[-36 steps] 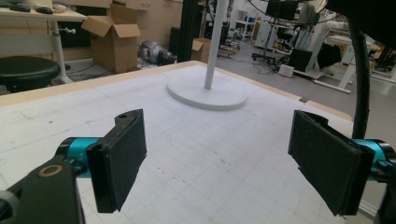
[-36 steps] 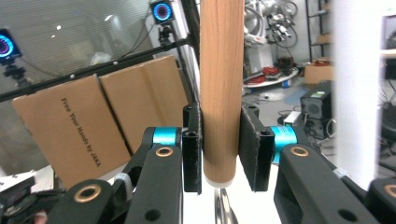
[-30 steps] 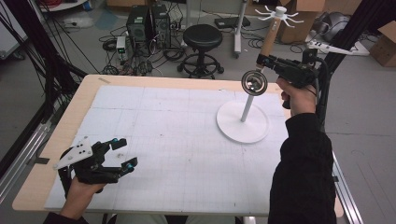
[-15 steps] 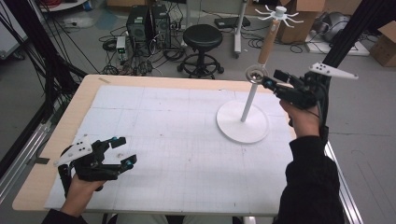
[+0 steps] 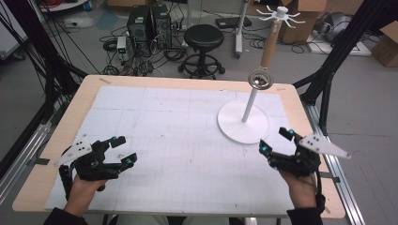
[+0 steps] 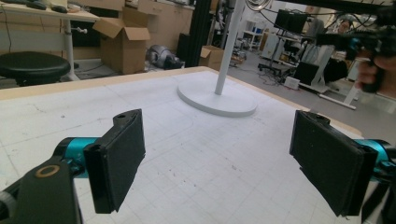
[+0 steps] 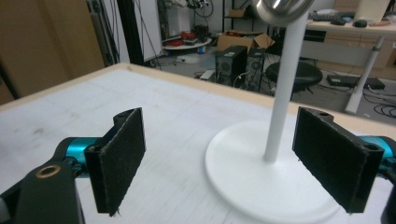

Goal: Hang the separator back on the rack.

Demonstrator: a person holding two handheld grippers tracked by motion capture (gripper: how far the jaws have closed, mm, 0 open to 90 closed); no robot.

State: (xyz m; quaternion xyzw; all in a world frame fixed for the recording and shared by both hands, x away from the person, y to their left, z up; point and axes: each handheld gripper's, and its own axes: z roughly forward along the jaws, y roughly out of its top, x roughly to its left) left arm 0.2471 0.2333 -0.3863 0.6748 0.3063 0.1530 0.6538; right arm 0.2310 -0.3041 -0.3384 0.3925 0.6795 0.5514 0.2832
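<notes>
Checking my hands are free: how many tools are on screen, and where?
2. Left tool low over the mat's near left, open; right tool near right beside the stand base, open, holding nothing.

Left gripper (image 6: pixel 219 163): 2 black jaws wide apart, nothing between them, above the white gridded mat (image 6: pixel 196 154). White stand (image 6: pixel 217 96) ahead on round base, pole rising. Right gripper (image 6: pixel 359 42) at upper right, in a hand.
</notes>
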